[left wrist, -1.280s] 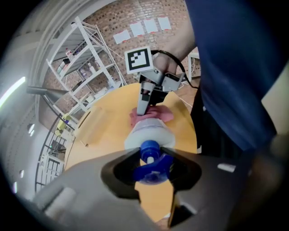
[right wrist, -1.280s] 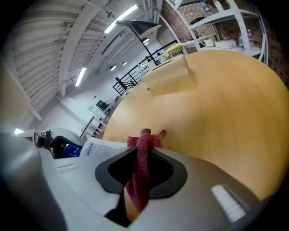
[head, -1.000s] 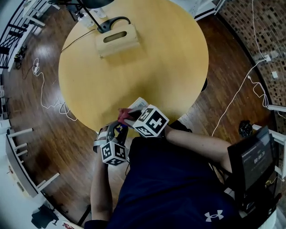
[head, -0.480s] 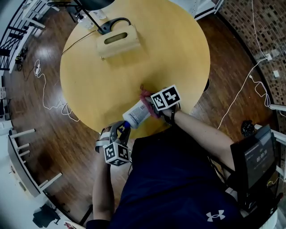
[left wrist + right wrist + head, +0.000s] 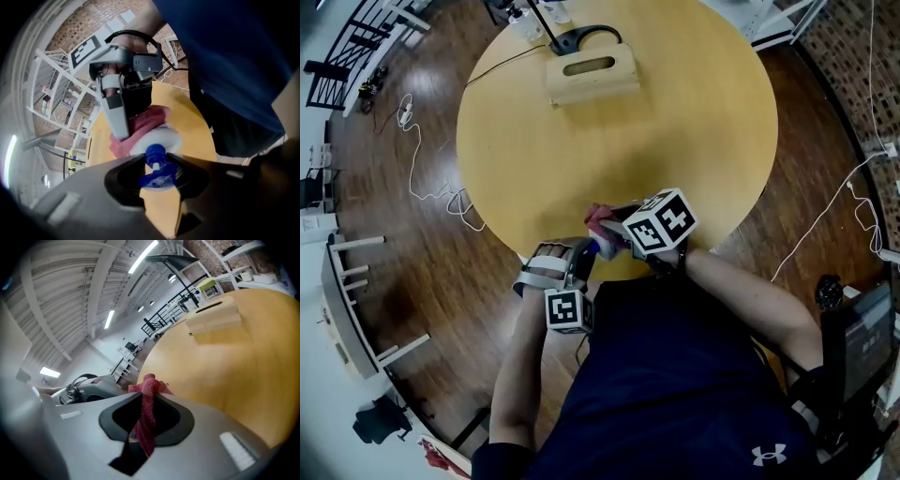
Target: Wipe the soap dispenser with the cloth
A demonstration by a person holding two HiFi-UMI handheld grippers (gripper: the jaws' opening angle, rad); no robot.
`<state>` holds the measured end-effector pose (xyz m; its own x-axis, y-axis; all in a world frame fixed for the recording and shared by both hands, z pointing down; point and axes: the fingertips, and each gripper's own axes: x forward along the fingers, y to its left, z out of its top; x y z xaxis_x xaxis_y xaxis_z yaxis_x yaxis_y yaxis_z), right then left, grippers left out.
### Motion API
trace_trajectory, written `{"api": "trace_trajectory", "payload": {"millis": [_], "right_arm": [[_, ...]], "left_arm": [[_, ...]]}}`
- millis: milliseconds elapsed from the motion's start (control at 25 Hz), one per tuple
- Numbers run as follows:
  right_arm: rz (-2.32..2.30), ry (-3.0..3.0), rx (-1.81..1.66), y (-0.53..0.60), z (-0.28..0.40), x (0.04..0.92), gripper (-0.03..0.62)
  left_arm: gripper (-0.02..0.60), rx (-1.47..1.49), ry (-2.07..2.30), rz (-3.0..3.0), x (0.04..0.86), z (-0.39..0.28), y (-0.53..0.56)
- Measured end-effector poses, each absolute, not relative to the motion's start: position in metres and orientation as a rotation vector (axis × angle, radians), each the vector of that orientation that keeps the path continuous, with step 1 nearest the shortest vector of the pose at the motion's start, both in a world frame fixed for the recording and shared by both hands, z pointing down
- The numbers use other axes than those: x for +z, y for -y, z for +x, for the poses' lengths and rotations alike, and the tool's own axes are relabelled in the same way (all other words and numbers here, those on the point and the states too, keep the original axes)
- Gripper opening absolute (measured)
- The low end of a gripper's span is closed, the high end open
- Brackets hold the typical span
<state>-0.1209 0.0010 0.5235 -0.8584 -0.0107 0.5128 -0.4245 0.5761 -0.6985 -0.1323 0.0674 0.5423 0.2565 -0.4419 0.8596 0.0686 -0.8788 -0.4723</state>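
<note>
A white soap dispenser (image 5: 158,139) with a blue pump head (image 5: 157,164) is held over the near edge of the round yellow table (image 5: 675,122). My left gripper (image 5: 157,161) is shut on the pump head. My right gripper (image 5: 145,404) is shut on a red cloth (image 5: 146,414), which lies against the bottle's side in the left gripper view, cloth (image 5: 140,129). In the head view the cloth (image 5: 598,221) and the right gripper (image 5: 619,236) cover most of the bottle. The left gripper (image 5: 578,264) sits just below and left of them.
A wooden box (image 5: 591,73) with a slot stands at the table's far side, next to a black lamp base (image 5: 581,39) with a cable. White cables trail on the wooden floor (image 5: 422,178). A monitor (image 5: 862,347) stands at the right.
My right gripper has slid the cloth back along the bottle toward the left gripper, so the bottle that showed half a second ago is now covered. The left gripper has rolled.
</note>
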Motion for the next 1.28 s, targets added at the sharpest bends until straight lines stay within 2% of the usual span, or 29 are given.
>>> {"api": "trace_trajectory", "payload": {"millis": [280,400,640,760,920,1040,1080,1200,1280], "right_arm": [[0.701,2.11,1.374,0.036,-0.034,0.605,0.069],[0.657,2.178,1.264,0.027,-0.045,0.581,0.071],[0.635,2.286,1.25,0.002,-0.067,0.564,0.069],[0.63,2.281,1.291,0.0,-0.067,0.565,0.069],[0.622,2.287,1.256,-0.004,-0.067,0.566,0.069],[0.632,2.3,1.225,-0.01,-0.068,0.563,0.069],[0.635,2.304,1.208,-0.012,-0.069,0.563,0.069],[0.637,2.311,1.136,-0.015,-0.073,0.564,0.069],[0.627,2.319,1.108,-0.014,-0.073,0.563,0.069]], "left_arm": [[0.143,-1.676,-0.295,-2.012,0.535,-0.13,-0.062],[0.143,-1.665,-0.329,-2.111,0.536,-0.125,-0.061],[0.147,-1.656,-0.689,-2.851,0.54,-0.127,-0.071],[0.148,-1.518,-0.958,-3.276,0.516,-0.122,-0.069],[0.202,-1.176,-1.301,-3.731,0.516,-0.121,-0.065],[0.199,-0.988,-1.725,-3.859,0.523,-0.13,-0.061],[0.172,-0.952,-1.83,-3.883,0.525,-0.131,-0.063],[0.169,-0.906,-1.933,-3.907,0.529,-0.134,-0.068],[0.159,-0.964,-1.832,-3.815,0.524,-0.136,-0.064]]}}
